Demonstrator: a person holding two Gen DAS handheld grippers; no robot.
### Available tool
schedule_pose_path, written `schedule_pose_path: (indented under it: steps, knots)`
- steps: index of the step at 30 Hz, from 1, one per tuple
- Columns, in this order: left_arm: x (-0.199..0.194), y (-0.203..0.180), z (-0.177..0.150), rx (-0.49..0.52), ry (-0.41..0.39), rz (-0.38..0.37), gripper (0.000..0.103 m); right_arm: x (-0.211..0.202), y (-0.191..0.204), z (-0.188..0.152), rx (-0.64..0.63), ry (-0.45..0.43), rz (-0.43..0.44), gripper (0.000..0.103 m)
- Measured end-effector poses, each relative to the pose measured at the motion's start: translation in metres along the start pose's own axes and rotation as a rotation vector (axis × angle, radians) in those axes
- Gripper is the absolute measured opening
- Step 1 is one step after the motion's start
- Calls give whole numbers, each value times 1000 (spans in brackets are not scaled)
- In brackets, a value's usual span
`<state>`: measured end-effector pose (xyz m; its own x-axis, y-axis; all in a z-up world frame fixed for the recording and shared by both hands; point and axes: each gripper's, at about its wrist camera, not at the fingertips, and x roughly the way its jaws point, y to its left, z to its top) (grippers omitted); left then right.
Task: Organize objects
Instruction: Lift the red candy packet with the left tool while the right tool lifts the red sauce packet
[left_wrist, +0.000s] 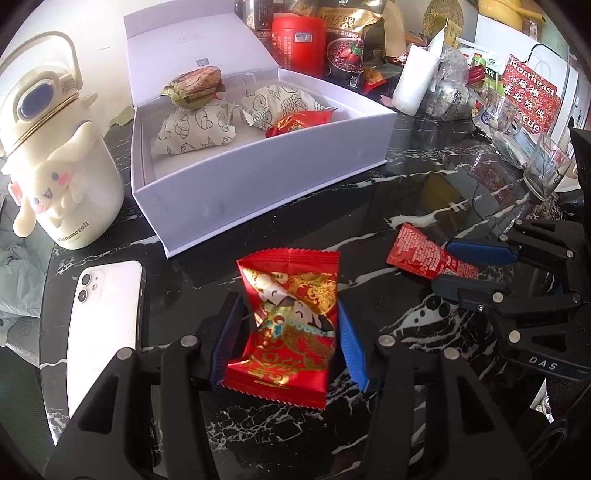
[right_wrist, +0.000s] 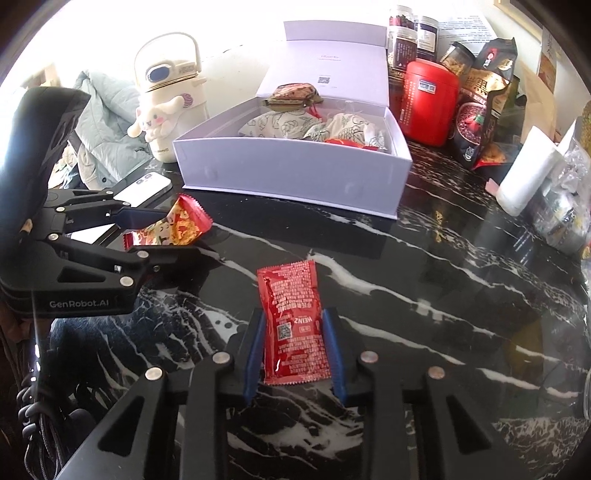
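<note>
L→R: white phone (left_wrist: 105, 325) and cream bottle (left_wrist: 55, 158) sit left of the white box (left_wrist: 258, 173), clear of the route. Left tool (left_wrist: 282, 332) is clamped on the red snack packet (left_wrist: 288, 325), held just above the bench (left_wrist: 369, 206), prob to go into the box w/ the other wrapped snacks. Right tool (right_wrist: 295, 345) pinches the red ketchup sachet (right_wrist: 293, 321) by its near end, rest of it sticking out fwd. Box front wall faces both tools, so need lift to clear it. Jars/bags crowd behind and right.
</note>
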<state>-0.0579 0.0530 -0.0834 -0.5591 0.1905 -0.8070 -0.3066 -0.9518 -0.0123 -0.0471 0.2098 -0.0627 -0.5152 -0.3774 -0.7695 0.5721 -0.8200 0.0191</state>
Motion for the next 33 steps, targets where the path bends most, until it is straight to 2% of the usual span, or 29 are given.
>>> schedule_pose_path:
  steps: [13, 21, 33]
  knots:
    - [0, -1, 2, -22, 32, -5, 44, -5, -5, 0, 62, 35, 53, 23]
    - [-5, -2, 5, -38, 64, -35, 41, -16, -7, 4, 66, 19, 80, 22]
    - [-16, -7, 21, -39, 53, -44, 40, -32, -10, 15, 64, -7, 129, 22]
